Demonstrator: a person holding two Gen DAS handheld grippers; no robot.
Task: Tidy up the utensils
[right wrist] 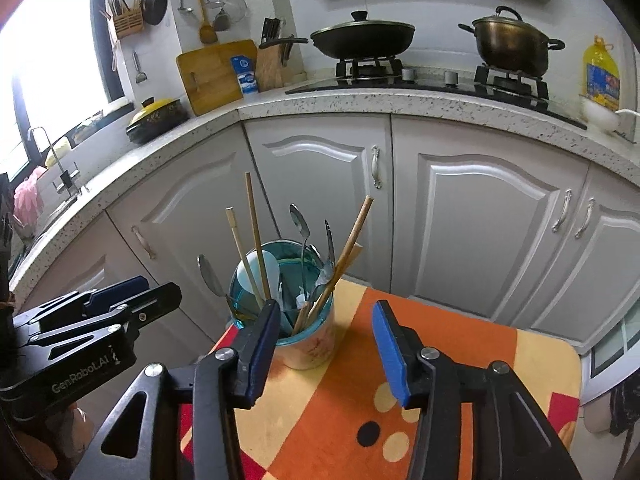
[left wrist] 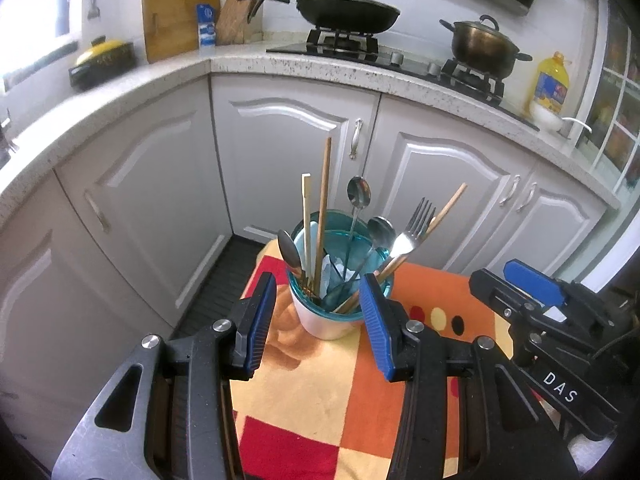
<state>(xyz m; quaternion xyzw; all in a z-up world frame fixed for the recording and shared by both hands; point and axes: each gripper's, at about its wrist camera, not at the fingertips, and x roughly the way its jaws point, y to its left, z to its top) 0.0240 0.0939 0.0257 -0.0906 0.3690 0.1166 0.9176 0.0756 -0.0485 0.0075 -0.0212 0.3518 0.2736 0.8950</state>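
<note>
Utensil holder [left wrist: 334, 312], a white cup with a teal translucent rim, stands upright on a patterned orange, red and cream cloth [left wrist: 320, 400] covering a small table, near the cloth's far edge. Contents stand loosely, leaning outward: two long wooden chopsticks [left wrist: 326, 200] and a paler one on the left side, a third wooden stick [left wrist: 448, 204] tilted right, a fork [left wrist: 416, 224] tines up, several metal spoons [left wrist: 360, 192] bowls up. Left gripper [left wrist: 318, 320]: blue pads spread, one on either side of the holder as seen in the left wrist view, nothing pinched, pads clear of the cup. Right gripper [right wrist: 326, 348]: jaws spread, empty, positioned just right of the holder; its left pad overlaps the cup's rim in the picture, contact cannot be told. Behind: grey cabinet doors [right wrist: 472, 220], speckled counter [right wrist: 360, 104], wok [right wrist: 362, 40] and pot [right wrist: 510, 44] on the stove.
</note>
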